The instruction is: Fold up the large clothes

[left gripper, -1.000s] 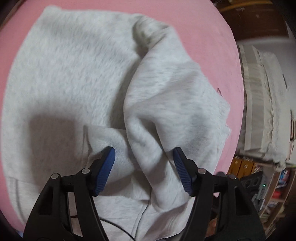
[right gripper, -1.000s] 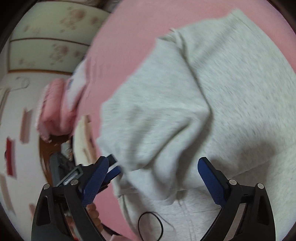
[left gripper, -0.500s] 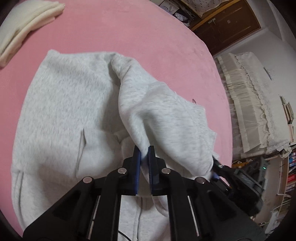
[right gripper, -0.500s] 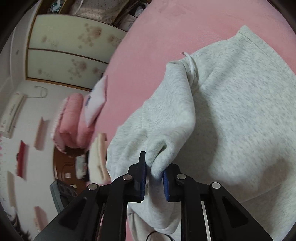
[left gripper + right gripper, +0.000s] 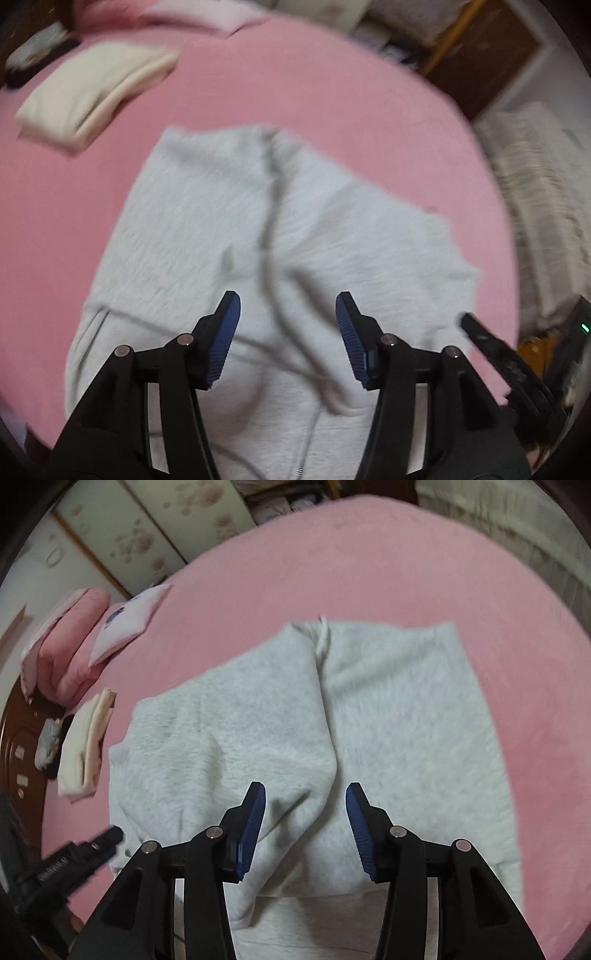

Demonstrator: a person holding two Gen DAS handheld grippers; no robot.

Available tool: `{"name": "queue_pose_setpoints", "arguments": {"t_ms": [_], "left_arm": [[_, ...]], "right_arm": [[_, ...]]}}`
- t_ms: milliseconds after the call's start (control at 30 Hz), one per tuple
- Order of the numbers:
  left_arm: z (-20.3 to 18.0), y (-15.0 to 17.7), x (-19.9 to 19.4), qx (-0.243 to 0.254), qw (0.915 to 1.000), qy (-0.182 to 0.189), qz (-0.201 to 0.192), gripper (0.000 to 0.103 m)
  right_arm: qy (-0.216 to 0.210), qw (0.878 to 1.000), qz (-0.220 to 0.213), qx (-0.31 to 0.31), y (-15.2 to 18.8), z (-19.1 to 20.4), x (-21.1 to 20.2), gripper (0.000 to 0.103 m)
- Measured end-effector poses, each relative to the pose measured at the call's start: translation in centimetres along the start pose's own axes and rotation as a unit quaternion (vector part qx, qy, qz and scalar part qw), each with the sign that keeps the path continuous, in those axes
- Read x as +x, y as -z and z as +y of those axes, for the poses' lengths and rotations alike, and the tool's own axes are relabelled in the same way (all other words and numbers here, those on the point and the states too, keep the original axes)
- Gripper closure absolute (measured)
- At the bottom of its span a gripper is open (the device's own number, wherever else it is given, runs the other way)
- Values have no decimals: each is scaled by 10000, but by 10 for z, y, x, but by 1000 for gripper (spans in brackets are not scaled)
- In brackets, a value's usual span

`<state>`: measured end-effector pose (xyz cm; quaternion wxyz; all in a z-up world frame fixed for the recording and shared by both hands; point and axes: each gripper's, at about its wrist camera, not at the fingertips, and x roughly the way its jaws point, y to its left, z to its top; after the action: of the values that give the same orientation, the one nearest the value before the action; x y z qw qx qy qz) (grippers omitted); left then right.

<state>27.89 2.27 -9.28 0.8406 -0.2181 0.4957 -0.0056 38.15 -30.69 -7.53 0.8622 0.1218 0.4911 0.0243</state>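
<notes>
Grey sweatshirt [image 5: 280,716] flat on pink bed [image 5: 369,565], one side folded inward. Left gripper [image 5: 286,334] and right gripper [image 5: 304,819] spread wide, empty, above hem. Next: regrip both hem corners evenly, fold without dragging.

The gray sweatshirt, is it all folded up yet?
Not yet. One side of the gray sweatshirt already lies folded over its middle on the pink blanket. Nothing is held: the left tongs and right tongs hang open above it. Further folds look needed.
</notes>
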Motion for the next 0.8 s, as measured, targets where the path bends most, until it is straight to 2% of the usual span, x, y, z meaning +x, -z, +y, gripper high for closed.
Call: {"name": "queue_pose_setpoints", "arguments": {"t_ms": [33, 67, 100, 133, 167, 233, 300, 333, 400, 433, 533, 567, 633, 733, 767, 800], "left_arm": [[-13, 1, -10, 260, 9988, 404, -102, 53], [-28, 0, -12, 453, 9976, 508, -98, 54], [-41, 0, -11, 639, 9969, 456, -25, 62], [-58, -3, -3, 756, 9965, 365, 57, 75], [-69, -2, 9, 894, 9955, 205, 229, 80], [-77, -5, 35, 896, 9948, 42, 474, 102], [-77, -3, 59, 662, 9946, -69, 793, 103], [-75, -2, 70, 536, 9943, -104, 918, 103], [-64, 2, 99, 272, 9932, -183, 1117, 103], [-45, 7, 115, 178, 9926, -238, 1180, 103], [-28, 13, 132, -35, 9941, 34, 1086, 103], [-27, 15, 131, -34, 9945, 17, 1043, 103], [-31, 17, 126, 236, 9952, -270, 914, 103], [-51, 12, 110, 791, 9905, -919, 655, 103], [-58, 8, 100, 960, 9884, -1068, 485, 103], [-63, 3, 91, 1065, 9886, -1025, 291, 103]], "right_arm": [[-296, 9995, -39, -83, -1, 6, -8, 57], [-580, 9982, 23, -141, -3, 18, -6, 57], [-812, 9964, 136, -211, -4, 26, -6, 57], [-963, 9946, 254, -309, -5, 35, -4, 57], [-1094, 9923, 354, -458, -5, 48, 5, 57], [-1233, 9882, 503, -756, 1, 68, 20, 62], [-1397, 9832, 719, -934, 5, 82, 42, 88], [-1417, 9813, 878, -961, 9, 84, 54, 92], [-1433, 9790, 1123, -913, 18, 78, 81, 95], [-1495, 9779, 1172, -876, 19, 74, 88, 95], [-1480, 9776, 1052, -1064, 25, 61, 92, 97], [-1459, 9771, 1013, -1168, 26, 57, 91, 97], [-1206, 9810, 848, -1260, 27, 52, 86, 103], [-146, 9890, 454, -1400, 22, 41, 69, 103], [-126, 9902, 359, -1341, 16, 37, 60, 103], [-219, 9913, 313, -1262, 11, 34, 54, 103]]}}
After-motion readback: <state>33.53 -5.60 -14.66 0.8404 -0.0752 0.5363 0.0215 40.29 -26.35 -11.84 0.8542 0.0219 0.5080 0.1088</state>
